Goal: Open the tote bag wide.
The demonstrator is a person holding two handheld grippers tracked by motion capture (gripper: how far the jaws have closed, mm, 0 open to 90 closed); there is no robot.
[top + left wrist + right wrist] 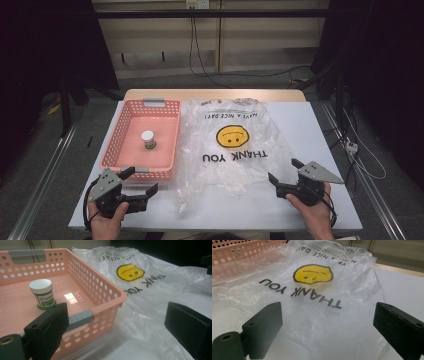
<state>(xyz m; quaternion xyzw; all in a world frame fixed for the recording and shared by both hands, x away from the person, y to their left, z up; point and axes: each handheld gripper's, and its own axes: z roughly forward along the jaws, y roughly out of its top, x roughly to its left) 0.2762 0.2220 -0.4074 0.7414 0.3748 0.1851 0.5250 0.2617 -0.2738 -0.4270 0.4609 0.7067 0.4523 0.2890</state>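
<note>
— White counter [320, 130], dark room behind it: where did the two claws stand?

— Both at the near edge. Left claw [139, 181], jaws spread wide and holding nothing, sat just before the pink basket [120, 131]. Right claw [283, 170], equally agape and empty, faced the near right edge of the clear plastic bag [235, 150].

— And the bag?

— Flat on the counter beside the basket, smiley face and "THANK YOU" showing. One small white-capped jar [148, 139] stood upright inside the basket.

Overhead forward-down; two low close views sharing bag [235, 145].
</note>
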